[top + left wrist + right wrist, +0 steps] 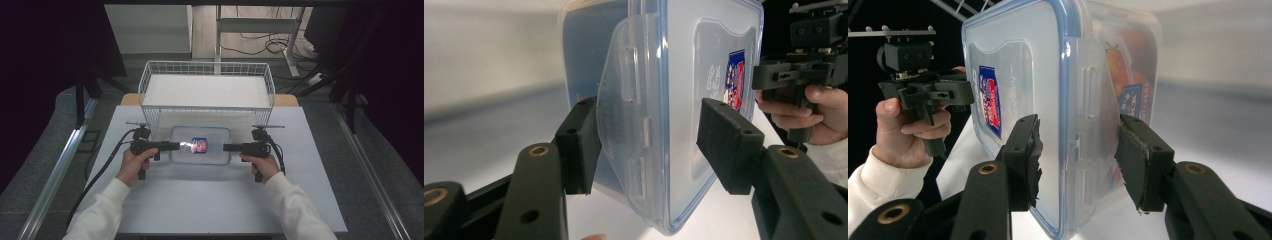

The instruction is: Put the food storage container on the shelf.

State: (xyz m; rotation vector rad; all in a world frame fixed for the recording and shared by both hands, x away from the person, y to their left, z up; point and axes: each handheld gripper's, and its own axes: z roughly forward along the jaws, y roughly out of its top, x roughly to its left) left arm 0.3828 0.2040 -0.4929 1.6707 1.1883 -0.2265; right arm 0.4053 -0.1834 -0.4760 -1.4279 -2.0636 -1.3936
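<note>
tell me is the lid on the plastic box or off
On. The blue-rimmed lid sits flush on the plastic box, and the side flaps are folded down over its ends in both gripper views.

The clear plastic container with the blue-rimmed lid (1048, 100) carries a red, white and blue label (989, 100) on its lid; its lettering is too small and blurred to read.

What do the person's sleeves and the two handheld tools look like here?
White long sleeves with ribbed cuffs. Both the left tool and right tool are black pistol-grip units with brass-coloured pivot rivets, black foam-like pads and trailing black cables.
</note>
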